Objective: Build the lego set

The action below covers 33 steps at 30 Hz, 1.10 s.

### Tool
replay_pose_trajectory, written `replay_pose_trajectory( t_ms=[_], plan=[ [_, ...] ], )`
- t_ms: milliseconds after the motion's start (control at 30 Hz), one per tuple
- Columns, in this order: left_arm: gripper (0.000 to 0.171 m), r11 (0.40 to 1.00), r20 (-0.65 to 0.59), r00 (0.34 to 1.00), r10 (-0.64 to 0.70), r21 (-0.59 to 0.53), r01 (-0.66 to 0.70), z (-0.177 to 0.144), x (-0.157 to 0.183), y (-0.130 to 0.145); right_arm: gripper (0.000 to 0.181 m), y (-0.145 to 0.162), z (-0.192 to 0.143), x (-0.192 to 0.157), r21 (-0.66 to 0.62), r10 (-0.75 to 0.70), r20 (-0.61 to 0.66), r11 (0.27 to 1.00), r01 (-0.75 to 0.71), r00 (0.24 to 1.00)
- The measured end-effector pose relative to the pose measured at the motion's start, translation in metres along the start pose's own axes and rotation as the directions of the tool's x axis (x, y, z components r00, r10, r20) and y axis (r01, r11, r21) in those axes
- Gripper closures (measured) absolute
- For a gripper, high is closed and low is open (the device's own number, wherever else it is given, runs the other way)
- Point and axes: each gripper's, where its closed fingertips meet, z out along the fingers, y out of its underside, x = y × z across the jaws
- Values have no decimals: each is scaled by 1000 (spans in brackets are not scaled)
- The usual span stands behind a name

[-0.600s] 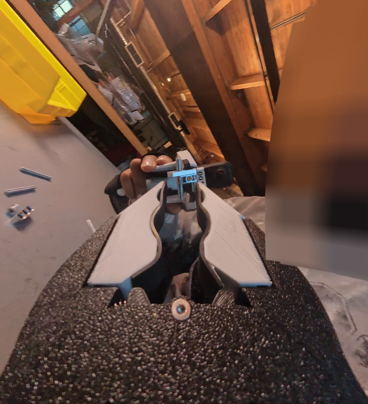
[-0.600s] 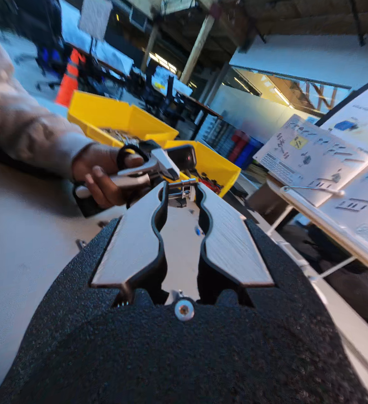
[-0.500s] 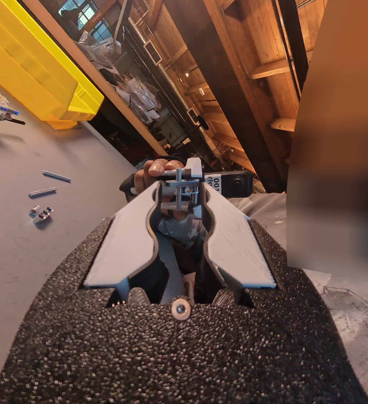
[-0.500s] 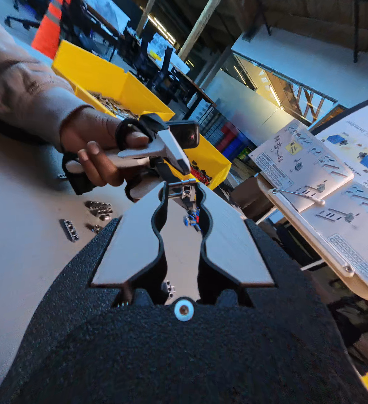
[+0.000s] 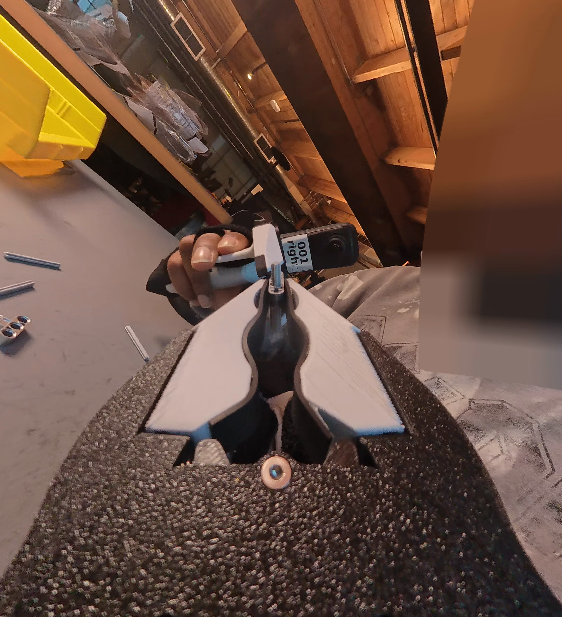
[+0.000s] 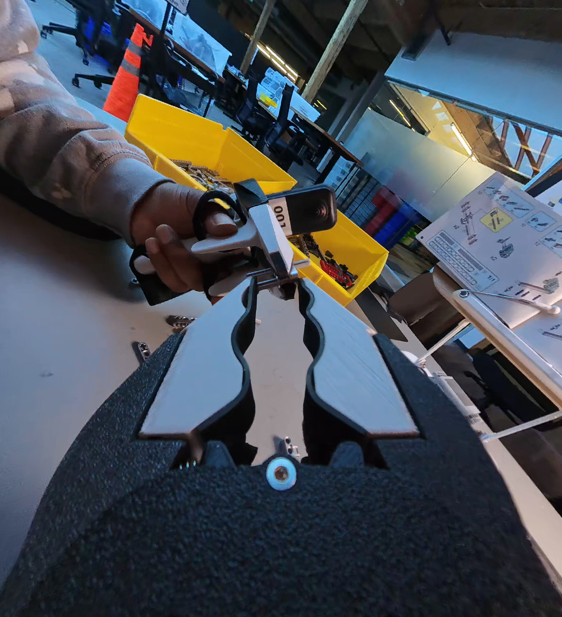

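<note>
A small grey toy-brick assembly, a cross axle through a connector [image 6: 301, 263], is held above the table between both grippers. My right gripper [image 6: 277, 288] has its tips on either side of the assembly. My left gripper [image 5: 275, 292] is nearly closed, pinching a thin grey axle end [image 5: 275, 275] of that assembly. Each gripper faces the other. The left one [image 6: 274, 240] shows edge-on in the right wrist view, held by a hand. The right one [image 5: 266, 248] shows in the left wrist view, also held by a hand. Most of the assembly is hidden by the fingers.
On the grey table lie two grey rods [image 5: 32, 260], a small holed connector [image 5: 5, 329] and a thin pin [image 5: 136, 347]. Yellow bins [image 6: 206, 143] with parts stand behind. An open instruction booklet on a stand [image 6: 506, 240] is at the right. Small beams [image 6: 179, 320] lie near my right gripper. Less than 4 cm separates the two grippers' tips.
My left gripper's fingers have closed from a wider gap down onto the axle. The two grippers have drawn closer together, and both views have tilted.
</note>
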Motion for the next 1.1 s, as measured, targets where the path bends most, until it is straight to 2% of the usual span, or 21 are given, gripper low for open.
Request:
replay_pose_trajectory(
  t_ms=[200, 300, 333, 367, 467, 633, 733, 833, 900, 967, 1100],
  plan=[
    [165, 999, 75, 997, 33, 12, -34, -10, -9, -8, 159, 8, -3, 6, -33, -8, -10, 999, 8, 1000],
    [166, 998, 95, 993, 64, -21, -62, -11, -9, -6, 159, 10, -3, 4, -32, 0, 4, 999, 0, 1000],
    [165, 997, 89, 993, 73, -23, -71, -10, -8, -6, 159, 9, -3, 4, -25, 18, 11, 1000, -18, 1000],
    [166, 997, 79, 994, 79, -20, -78, -10, -5, -7, 168, 9, -4, 3, -16, 44, 27, 999, -44, 999],
    [166, 996, 51, 995, 84, -34, -83, -10, 0, -5, 167, 2, -5, 1, 32, 127, 66, 991, -129, 990],
    [166, 1000, -21, 1000, 4, -14, -4, -9, 3, -2, 171, -4, -8, -3, 69, 222, 157, 969, -235, 962],
    [166, 1000, -35, 999, 12, -13, -13, -8, 6, -3, 171, -7, -10, -3, 90, 296, 193, 944, -318, 935],
    [166, 989, 35, 989, 143, -48, -142, -7, 3, 0, 173, -8, -10, 3, 97, 412, 225, 892, -441, 883],
    [166, 961, 112, 955, 275, -71, -268, -7, 0, -3, 173, -5, -9, 6, 71, 495, 247, 848, -525, 833],
    [166, 925, 171, 910, 378, -110, -363, -9, -4, -4, 176, -3, -10, 9, 71, 523, 239, 831, -552, 818],
    [166, 878, 215, 853, 476, -178, -445, -8, -10, 1, 179, -3, -12, 13, 71, 567, 259, 796, -601, 782]
  ],
)
